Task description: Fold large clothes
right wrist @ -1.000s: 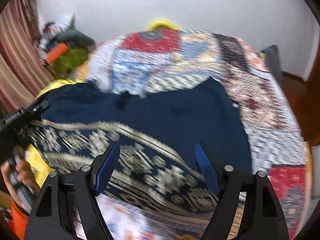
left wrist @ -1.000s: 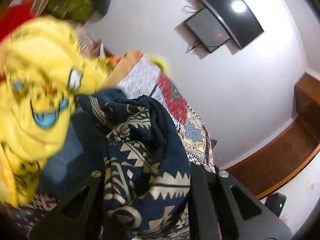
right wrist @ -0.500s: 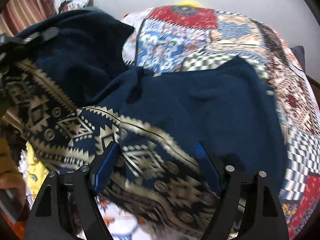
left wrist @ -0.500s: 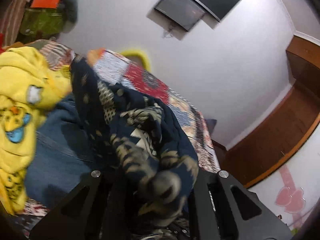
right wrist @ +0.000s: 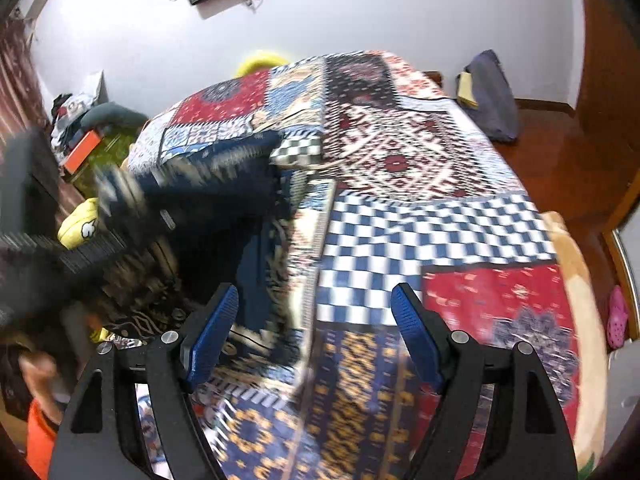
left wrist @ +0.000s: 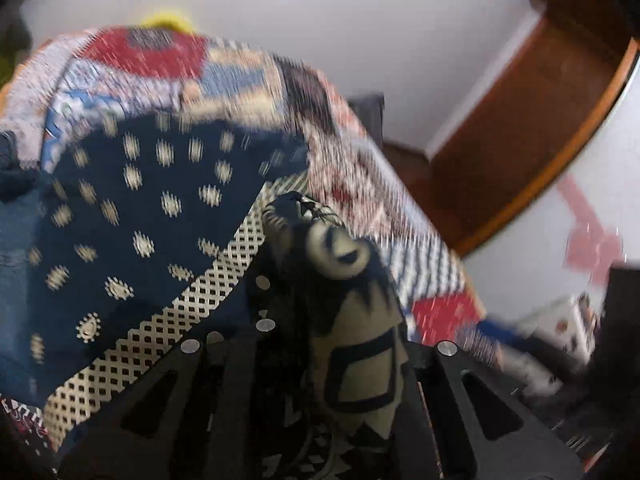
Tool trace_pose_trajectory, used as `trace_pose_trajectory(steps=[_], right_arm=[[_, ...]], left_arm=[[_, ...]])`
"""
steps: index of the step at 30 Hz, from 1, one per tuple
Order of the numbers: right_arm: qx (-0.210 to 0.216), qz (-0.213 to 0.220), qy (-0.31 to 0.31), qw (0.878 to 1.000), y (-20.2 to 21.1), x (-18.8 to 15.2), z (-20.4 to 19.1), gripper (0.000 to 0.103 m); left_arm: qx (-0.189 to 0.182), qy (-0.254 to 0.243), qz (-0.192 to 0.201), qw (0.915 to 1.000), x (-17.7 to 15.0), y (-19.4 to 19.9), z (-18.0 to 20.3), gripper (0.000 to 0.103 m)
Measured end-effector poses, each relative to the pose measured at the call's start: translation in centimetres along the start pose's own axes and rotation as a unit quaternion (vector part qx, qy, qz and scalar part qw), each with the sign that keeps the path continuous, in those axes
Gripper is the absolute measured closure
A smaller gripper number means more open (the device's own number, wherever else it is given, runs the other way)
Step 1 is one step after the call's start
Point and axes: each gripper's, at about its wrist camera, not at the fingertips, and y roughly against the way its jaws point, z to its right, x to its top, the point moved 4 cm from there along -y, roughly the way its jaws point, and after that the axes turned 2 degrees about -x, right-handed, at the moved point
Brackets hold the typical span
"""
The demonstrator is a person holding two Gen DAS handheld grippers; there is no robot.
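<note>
A large navy garment with cream tribal patterns [left wrist: 132,232] hangs spread over the patchwork bed. My left gripper [left wrist: 340,344] is shut on a bunched cream-and-navy fold of it [left wrist: 352,320]. In the right wrist view the same garment [right wrist: 224,184] is a blurred dark mass at the left of the bed. My right gripper [right wrist: 316,336] is open and empty, its blue pads [right wrist: 212,332] above the quilt to the right of the garment.
The patchwork quilt [right wrist: 420,232] covers the bed. A yellow garment [right wrist: 80,220] lies at the left edge. Blue jeans [left wrist: 16,248] lie under the navy garment. Clutter [right wrist: 80,140] sits by the far left wall. A wooden floor [right wrist: 560,152] lies to the right.
My left gripper has swung the navy garment to the left and it now hangs spread out. My right gripper has come off the garment and now sits over bare quilt.
</note>
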Motion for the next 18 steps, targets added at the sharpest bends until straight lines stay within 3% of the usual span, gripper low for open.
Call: trace_pose_trajectory(steps=[5, 8, 10, 11, 14, 18], right_arm=[[-0.006, 0.008, -0.012, 1.000, 1.3, -0.8, 1.5, 0.027], [-0.005, 0.007, -0.025, 1.000, 1.7, -1.1, 1.7, 0.027], [-0.001, 0.010, -0.027, 1.000, 2.6, -1.3, 1.7, 0.027], [0.000, 0.012, -0.025, 1.000, 3.1, -1.4, 1.5, 0.027], [-0.007, 0.020, -0.012, 1.000, 4.7, -1.3, 1.0, 0.027], [-0.001, 0.034, 0.006, 0.999, 6.9, -1.1, -0.1, 0.027]], left_arm=[[-0.014, -0.035, -0.047, 0.9982, -3.0, -0.8, 0.5, 0.093], [-0.016, -0.054, -0.069, 0.9960, -4.2, -0.6, 1.2, 0.072], [-0.031, -0.068, -0.085, 0.9935, -5.2, 0.1, 2.3, 0.039], [-0.038, -0.078, -0.095, 0.9917, -5.7, 0.4, 2.7, 0.036], [-0.020, -0.133, -0.100, 0.9859, -7.7, 2.2, 4.1, 0.035], [-0.021, -0.134, -0.106, 0.9850, -9.1, 5.2, 3.8, 0.035]])
